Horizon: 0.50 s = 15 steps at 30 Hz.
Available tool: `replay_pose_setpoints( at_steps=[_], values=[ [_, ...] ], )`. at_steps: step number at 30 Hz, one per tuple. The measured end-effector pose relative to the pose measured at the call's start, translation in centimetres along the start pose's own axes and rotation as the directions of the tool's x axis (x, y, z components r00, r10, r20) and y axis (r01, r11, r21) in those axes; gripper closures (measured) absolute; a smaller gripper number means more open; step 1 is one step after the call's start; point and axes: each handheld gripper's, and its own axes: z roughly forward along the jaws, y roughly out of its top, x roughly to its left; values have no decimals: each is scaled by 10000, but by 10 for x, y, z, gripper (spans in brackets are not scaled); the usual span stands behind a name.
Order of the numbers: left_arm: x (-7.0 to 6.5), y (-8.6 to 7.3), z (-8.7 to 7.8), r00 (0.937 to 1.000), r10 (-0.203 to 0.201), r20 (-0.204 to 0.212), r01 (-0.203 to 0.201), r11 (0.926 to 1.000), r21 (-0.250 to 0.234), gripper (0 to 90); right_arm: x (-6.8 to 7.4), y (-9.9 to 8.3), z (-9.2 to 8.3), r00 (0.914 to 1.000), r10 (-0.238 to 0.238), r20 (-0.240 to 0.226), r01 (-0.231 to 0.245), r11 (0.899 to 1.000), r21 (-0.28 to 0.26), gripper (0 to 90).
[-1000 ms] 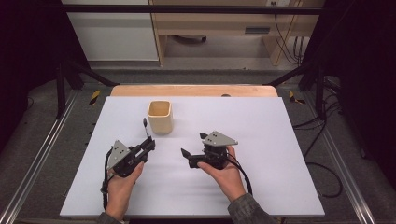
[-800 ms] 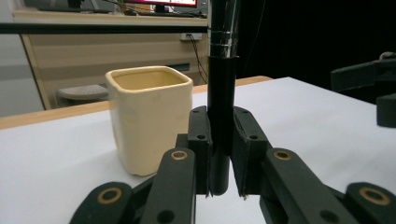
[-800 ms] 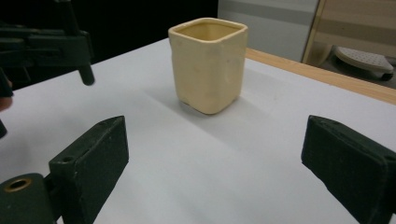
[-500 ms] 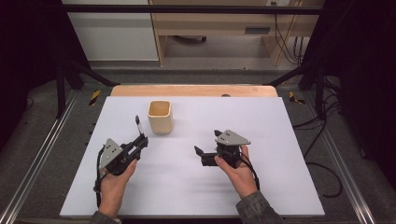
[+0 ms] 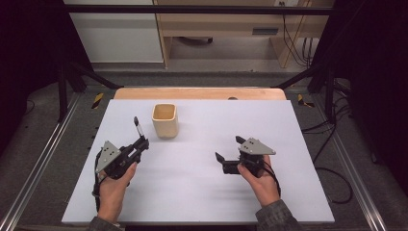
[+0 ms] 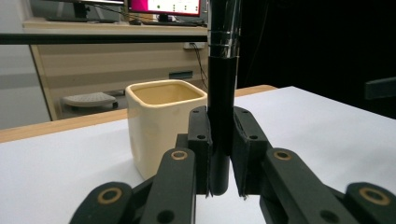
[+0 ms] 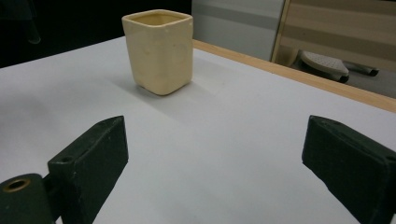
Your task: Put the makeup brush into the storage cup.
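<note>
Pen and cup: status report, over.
Left gripper shut on pen, upright, beside cup. Right gripper open, nothing between jaws. Nothing between pen and cup.

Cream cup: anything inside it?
Nothing shows inside the cream cup: the high view and the left gripper view show only bare inner walls near the rim. The bottom is hidden by its walls. The black pen stands clamped in the left gripper, outside the cup.

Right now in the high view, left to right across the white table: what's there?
Left gripper shut on a slim black pen with a silver band → cream square ceramic cup → right gripper, open.
</note>
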Motion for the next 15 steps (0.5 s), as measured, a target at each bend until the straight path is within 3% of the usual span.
replay_pose_setpoints(
  at_steps=[7,12,15],
  values=[
    [-5,8,12,9990,440,63,-442,9986,292,790,-22,-5,-25,9976,190,660,-148,9978,-639,63],
    [-5,23,24,9976,648,236,-657,9970,407,790,-33,-14,-39,9961,194,856,-134,9975,-701,58],
    [-4,33,29,9983,487,321,-496,9983,290,790,-35,-19,-45,9953,154,959,-88,9976,-689,58]
  ],
)
